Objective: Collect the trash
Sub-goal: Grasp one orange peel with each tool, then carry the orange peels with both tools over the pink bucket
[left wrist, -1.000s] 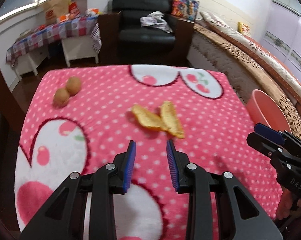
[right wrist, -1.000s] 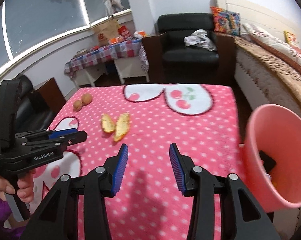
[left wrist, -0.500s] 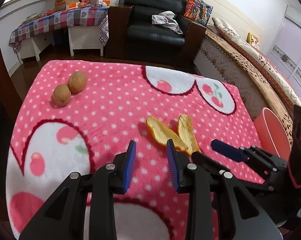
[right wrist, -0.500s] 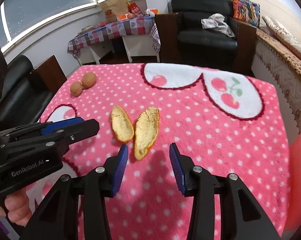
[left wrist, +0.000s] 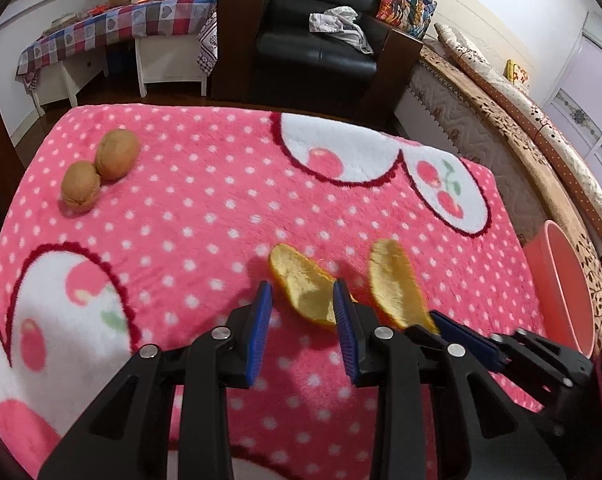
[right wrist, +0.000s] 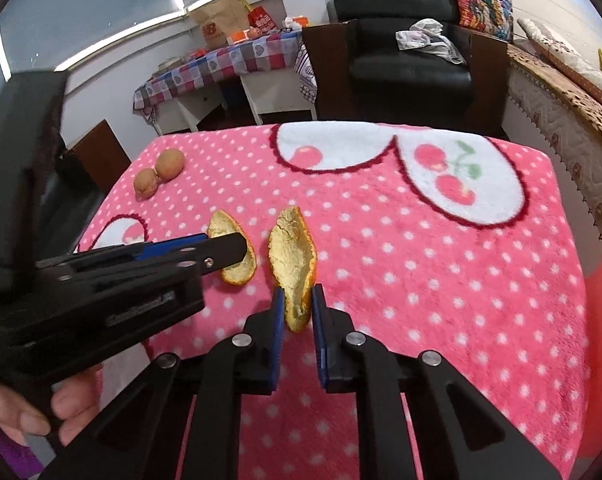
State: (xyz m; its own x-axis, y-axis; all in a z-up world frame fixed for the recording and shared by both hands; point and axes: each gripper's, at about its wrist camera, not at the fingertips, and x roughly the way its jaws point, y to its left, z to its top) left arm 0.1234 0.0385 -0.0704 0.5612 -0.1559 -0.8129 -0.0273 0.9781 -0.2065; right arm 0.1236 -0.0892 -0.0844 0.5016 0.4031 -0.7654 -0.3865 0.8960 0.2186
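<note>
Two orange peel pieces lie on the pink dotted blanket (left wrist: 205,208). The left peel (left wrist: 301,288) sits between the fingers of my left gripper (left wrist: 301,304), which is open and does not press on it. In the right wrist view the right peel (right wrist: 293,252) has its near end between the blue pads of my right gripper (right wrist: 297,300); the jaws are closing and the pads touch the peel on both sides. The left gripper (right wrist: 221,245) hovers over the left peel (right wrist: 237,268). From the left wrist camera, the right gripper (left wrist: 431,318) meets the right peel (left wrist: 395,284).
Two walnuts (left wrist: 101,168) rest at the blanket's far left. A pink bin (left wrist: 565,284) stands beyond the right edge of the blanket. A black armchair (left wrist: 321,44) and a checked table (left wrist: 113,24) are behind. A hand (right wrist: 41,412) holds the left gripper's handle.
Both grippers came forward and down onto the peels. The right jaws narrowed from wide apart onto the right peel's near end. The left jaws kept their width.
</note>
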